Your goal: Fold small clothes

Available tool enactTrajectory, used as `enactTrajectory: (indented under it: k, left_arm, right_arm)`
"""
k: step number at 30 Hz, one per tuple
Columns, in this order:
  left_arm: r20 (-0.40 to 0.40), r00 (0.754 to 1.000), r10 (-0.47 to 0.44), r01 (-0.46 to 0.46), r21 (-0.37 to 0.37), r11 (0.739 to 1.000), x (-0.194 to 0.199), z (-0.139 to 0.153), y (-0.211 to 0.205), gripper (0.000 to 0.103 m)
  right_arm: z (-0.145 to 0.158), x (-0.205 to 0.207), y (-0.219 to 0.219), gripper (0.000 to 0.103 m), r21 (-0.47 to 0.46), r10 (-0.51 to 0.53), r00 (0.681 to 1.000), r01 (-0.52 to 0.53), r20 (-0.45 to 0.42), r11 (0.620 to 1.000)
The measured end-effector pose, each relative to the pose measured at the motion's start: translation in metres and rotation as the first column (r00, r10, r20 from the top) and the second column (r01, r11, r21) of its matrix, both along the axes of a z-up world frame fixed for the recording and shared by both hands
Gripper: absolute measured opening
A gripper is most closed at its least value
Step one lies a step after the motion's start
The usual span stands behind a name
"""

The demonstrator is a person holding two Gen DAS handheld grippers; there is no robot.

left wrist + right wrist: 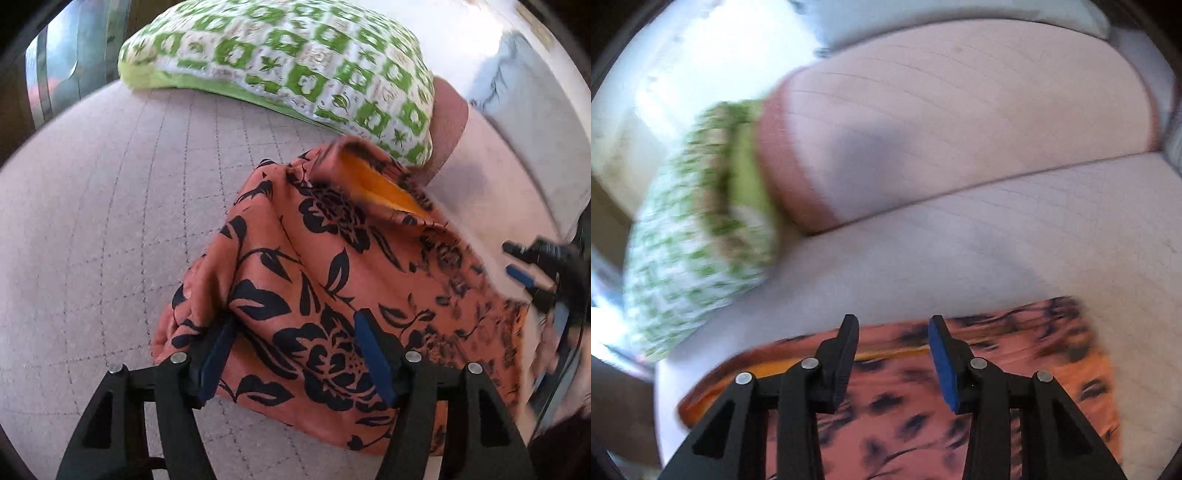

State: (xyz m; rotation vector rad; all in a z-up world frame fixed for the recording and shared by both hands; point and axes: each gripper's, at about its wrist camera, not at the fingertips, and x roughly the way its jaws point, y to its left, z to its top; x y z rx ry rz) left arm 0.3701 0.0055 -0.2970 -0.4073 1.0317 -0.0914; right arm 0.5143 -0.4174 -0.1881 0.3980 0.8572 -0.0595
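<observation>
An orange garment [332, 280] printed with black flowers and leaves lay in a loose, partly folded heap on a pale pink quilted sofa seat [110, 206]. At its far edge a flap stood turned up and showed a plain, brighter orange lining.

The left gripper [295, 347] hung over the near end of the garment, pointing steeply down. Its black fingers with blue pads stood wide apart. The cloth lay between and under them, bulging beside the left pad, but neither pad pressed it, so the claw had hold of nothing.

The right gripper [893, 363] showed in its own blurred view above the garment's far edge, its fingers parted to a moderate gap. Only printed cloth lay below that gap, and nothing was caught between the pads. In the left view the same gripper appeared as a dark, smeared shape at the right edge, beside the garment's right side.

A cushion [288, 62] with a green and white square pattern and a lime green edge rested on the seat just beyond the garment, its near corner close to the raised flap. Behind it rose the pink sofa back [960, 122], with a darker salmon band where it met the cushion. Bright light washed out the far left of the right view.
</observation>
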Motion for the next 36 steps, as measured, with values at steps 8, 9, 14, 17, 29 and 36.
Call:
enactTrajectory:
  k: [8,9,14,17,29,36]
  left_arm:
    - [-0.033,0.998,0.055,-0.059,-0.142,0.988,-0.006,0.003,0.032,0.067]
    - [-0.040,0.998,0.045,-0.050,-0.132,0.990,-0.006,0.002,0.032,0.067]
    - [-0.061,0.998,-0.032,0.028,-0.060,0.998,0.001,-0.003,0.022,0.067]
    - [-0.067,0.997,-0.035,0.032,-0.052,0.998,0.002,-0.004,0.020,0.067]
    - [-0.070,0.997,-0.016,0.014,-0.032,0.999,0.000,-0.007,0.018,0.067]
    - [-0.038,0.999,0.034,-0.035,-0.030,0.999,-0.008,0.012,0.025,0.067]
  right_arm:
    - [-0.030,-0.038,0.131,0.044,0.057,0.390,0.918,-0.386,-0.073,0.921]
    - [-0.036,-0.029,0.147,0.044,0.055,0.399,0.914,-0.395,-0.080,0.917]
    - [-0.066,0.011,0.188,0.049,-0.066,0.337,0.934,-0.346,-0.120,0.936]
    - [-0.055,0.016,0.179,0.049,-0.035,0.325,0.938,-0.331,-0.118,0.943]
    - [-0.032,-0.083,-0.103,0.048,-0.146,-0.152,0.972,0.126,-0.178,0.981]
    - [-0.017,-0.196,-0.195,0.049,0.061,-0.443,0.895,0.441,0.040,0.896]
